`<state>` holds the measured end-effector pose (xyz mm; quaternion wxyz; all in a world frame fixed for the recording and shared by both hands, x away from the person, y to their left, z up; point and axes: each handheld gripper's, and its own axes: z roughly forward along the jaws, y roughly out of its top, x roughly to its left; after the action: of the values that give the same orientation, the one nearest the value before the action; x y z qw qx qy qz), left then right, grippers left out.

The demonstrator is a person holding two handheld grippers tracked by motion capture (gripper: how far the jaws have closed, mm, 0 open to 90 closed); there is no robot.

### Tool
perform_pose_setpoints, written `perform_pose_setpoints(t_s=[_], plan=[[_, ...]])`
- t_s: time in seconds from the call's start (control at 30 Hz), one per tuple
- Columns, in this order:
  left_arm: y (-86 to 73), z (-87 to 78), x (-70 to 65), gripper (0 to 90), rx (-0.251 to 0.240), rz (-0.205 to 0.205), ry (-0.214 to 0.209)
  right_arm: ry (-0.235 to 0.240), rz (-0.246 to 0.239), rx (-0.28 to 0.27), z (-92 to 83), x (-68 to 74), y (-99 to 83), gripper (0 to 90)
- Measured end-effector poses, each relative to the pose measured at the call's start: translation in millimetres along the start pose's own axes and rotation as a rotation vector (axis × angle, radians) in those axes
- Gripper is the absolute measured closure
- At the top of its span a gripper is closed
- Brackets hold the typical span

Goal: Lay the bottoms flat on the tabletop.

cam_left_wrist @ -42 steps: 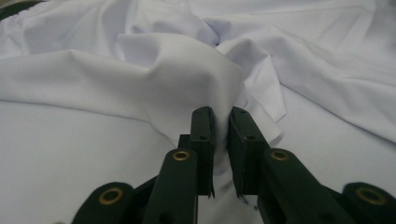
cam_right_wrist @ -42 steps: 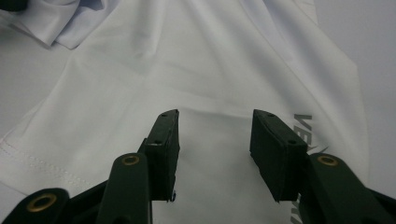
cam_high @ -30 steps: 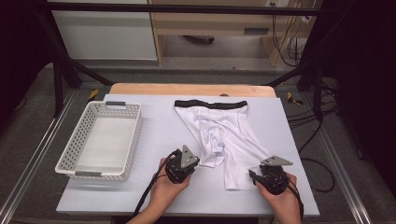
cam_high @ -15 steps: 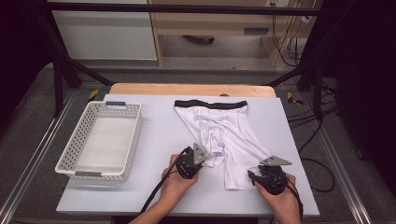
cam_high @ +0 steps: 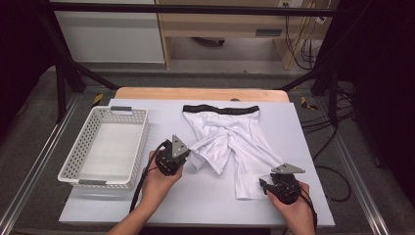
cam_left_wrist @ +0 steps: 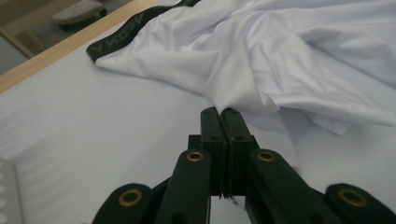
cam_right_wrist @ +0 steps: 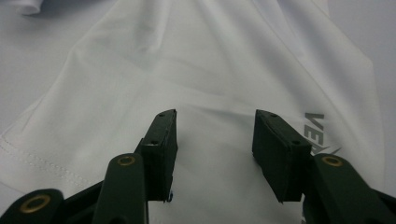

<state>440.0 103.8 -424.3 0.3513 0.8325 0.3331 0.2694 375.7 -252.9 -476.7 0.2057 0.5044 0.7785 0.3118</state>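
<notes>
On the pale surface [cam_high: 147, 205] lie the white shorts [cam_high: 230, 142], black waistband [cam_high: 220, 109] at the far edge, legs trailing toward me; my left claw [cam_left_wrist: 219, 114] is clenched on the hem of the left leg — its jaws have just been closing, with the cloth pinched between them — and that leg is drawn in over the middle of the garment; my right claw [cam_right_wrist: 212, 135] hovers released over the right leg's hem, jaws apart with the fabric beneath them, not pressing it; I judge the fold of the first leg to be in hand, and the next move calls for carrying that hem flat across before letting go, without dragging the whole garment; the waistband carries pale lettering, too foreshortened to read; a grey logo near the right hem begins "VE"; left of the shorts stands the white basket [cam_high: 73, 169].
</notes>
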Motion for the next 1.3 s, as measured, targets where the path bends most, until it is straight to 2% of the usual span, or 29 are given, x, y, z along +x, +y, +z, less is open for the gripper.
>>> perform_pose_setpoints(t_s=[0.13,0.2,0.27,0.4,0.5,0.57,0.63,0.73,0.83,0.87,0.97,1.0,1.1,1.13,1.2,1.3], plan=[[-4.8,22.2,-0.3,83.8,0.086,0.023,0.027,0.0,0.0,-0.001,0.1,-0.1,-0.1,50.4],[-9.0,31.4,-2.8,78.4,0.092,0.013,0.029,0.001,0.001,-0.001,-0.1,-0.2,-0.2,50.4],[-12.7,32.3,-5.8,70.1,0.068,0.001,0.026,0.001,0.003,0.0,-0.6,-0.1,-0.4,50.3],[-14.6,17.1,-15.0,66.5,-0.004,0.003,0.025,-0.003,-0.001,-0.003,-0.6,-1.1,-0.3,50.2],[-11.5,0.2,-25.7,66.8,-0.049,0.015,-0.008,-0.003,0.0,-0.006,-0.8,-0.9,0.2,50.0],[-9.5,-5.4,-36.3,66.7,-0.06,0.049,-0.029,-0.004,-0.004,-0.006,-0.9,-0.3,0.2,49.9],[-10.4,-4.1,-47.5,65.5,-0.044,0.079,-0.053,-0.004,-0.006,-0.003,-0.8,0.5,0.4,49.9],[-18.2,8.9,-59.0,63.2,-0.002,0.077,-0.091,-0.007,-0.008,-0.002,-0.6,1.1,0.4,49.8],[-27.6,22.8,-63.6,64.4,0.059,0.081,-0.113,-0.006,-0.004,-0.006,-1.2,0.8,0.1,49.8],[-29.5,25.8,-64.7,64.6,0.065,0.082,-0.112,-0.007,-0.008,-0.006,-1.0,0.2,0.0,49.8],[-29.7,29.8,-65.2,64.5,0.061,0.078,-0.099,-0.006,-0.009,-0.01,-1.1,-0.4,0.6,49.8],[-28.8,31.1,-64.6,67.6,0.065,0.08,-0.102,-0.002,-0.01,-0.011,-1.2,-0.3,0.8,50.0],[-27.5,34.0,-62.5,85.0,0.065,0.053,-0.123,0.008,-0.015,-0.01,-2.2,1.3,1.1,50.3],[-27.2,34.2,-62.7,87.1,0.064,0.046,-0.122,0.009,-0.015,-0.014,-2.6,2.1,1.2,50.4],[-27.3,32.5,-62.6,88.3,0.065,0.045,-0.124,0.008,-0.023,-0.022,-3.5,3.0,1.4,50.4],[-30.0,23.4,-60.6,88.6,0.05,0.023,-0.146,0.01,-0.026,-0.027,-4.6,5.0,2.7,50.7]])
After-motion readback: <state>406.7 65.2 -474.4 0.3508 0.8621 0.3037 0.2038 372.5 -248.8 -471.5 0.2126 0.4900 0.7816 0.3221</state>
